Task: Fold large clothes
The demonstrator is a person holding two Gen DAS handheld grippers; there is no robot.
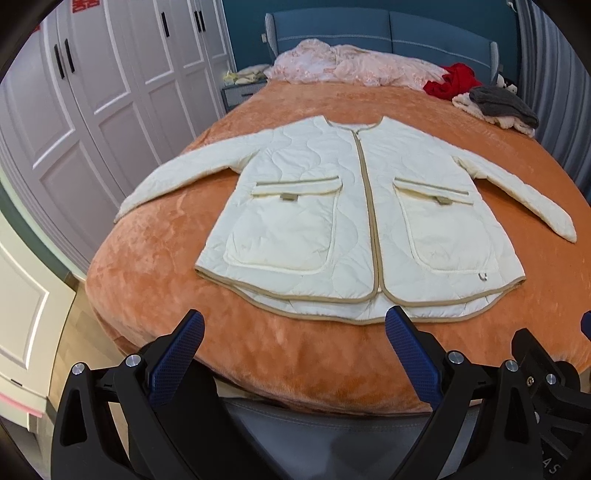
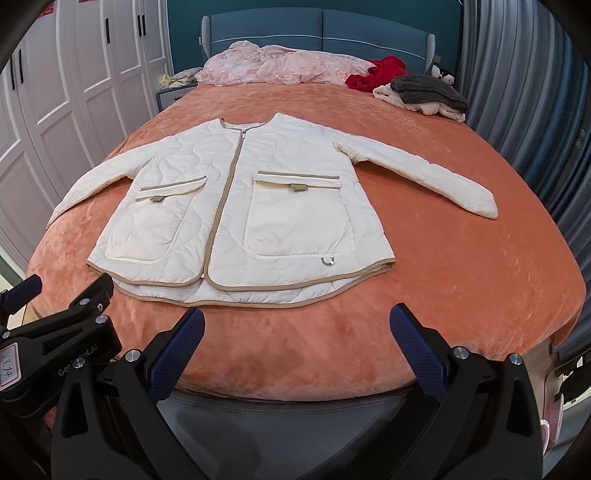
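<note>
A cream quilted jacket (image 1: pixel 354 218) (image 2: pixel 236 214) with tan trim and two front pockets lies flat and zipped on the orange bedspread (image 1: pixel 295 354) (image 2: pixel 461 266), both sleeves spread outward. My left gripper (image 1: pixel 295 325) hovers open above the foot of the bed, just short of the jacket's hem, nothing between its blue pads (image 1: pixel 410 354). My right gripper (image 2: pixel 297 325) is also open and empty, near the hem. The left gripper's body (image 2: pixel 62 332) shows at the left edge of the right wrist view.
A pink quilt (image 1: pixel 347 68) is bunched at the blue headboard (image 1: pixel 388 33). A red garment (image 1: pixel 452 81) and a grey-and-cream clothes pile (image 1: pixel 498 105) lie at the far right corner. White wardrobe doors (image 1: pixel 92 103) run along the left; a grey curtain (image 2: pixel 517 92) hangs on the right.
</note>
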